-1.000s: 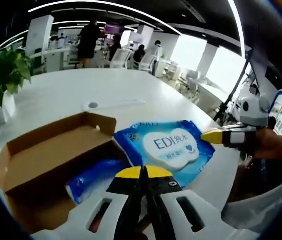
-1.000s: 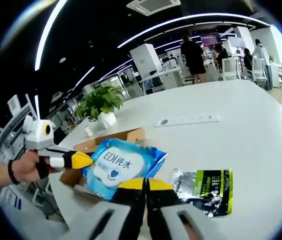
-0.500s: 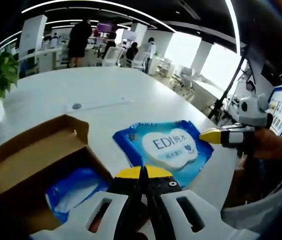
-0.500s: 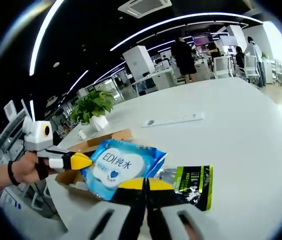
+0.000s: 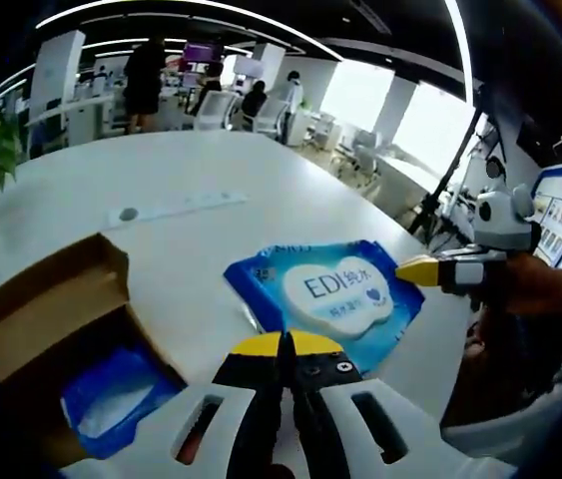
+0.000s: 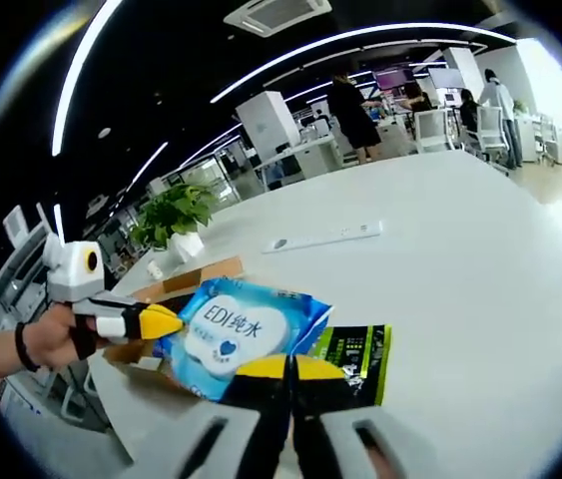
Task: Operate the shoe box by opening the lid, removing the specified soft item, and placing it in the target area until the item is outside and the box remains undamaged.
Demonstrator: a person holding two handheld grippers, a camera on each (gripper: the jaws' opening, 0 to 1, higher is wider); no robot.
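Observation:
A blue wet-wipes pack (image 5: pixel 332 291) with a white label hangs above the white table, held from two sides. My left gripper (image 5: pixel 282 347) is shut on its near edge. My right gripper (image 5: pixel 420 271), held in a person's hand, comes in from the right and is shut on the pack's far corner. In the right gripper view the same pack (image 6: pixel 233 329) sits between my right gripper (image 6: pixel 288 367) and the left gripper (image 6: pixel 161 321). The open cardboard shoe box (image 5: pixel 46 309) lies to the left with another blue pack (image 5: pixel 111 394) inside.
A black and green packet (image 6: pixel 358 349) lies on the table (image 6: pixel 460 259) just beyond the held pack. A white power strip (image 6: pixel 325 237) lies farther back, and a potted plant (image 6: pixel 173 212) stands behind the box (image 6: pixel 186 281). People and desks fill the far room.
Both grippers have carried the pack sideways, away from the box and over the black and green packet. Both stay shut on the pack.

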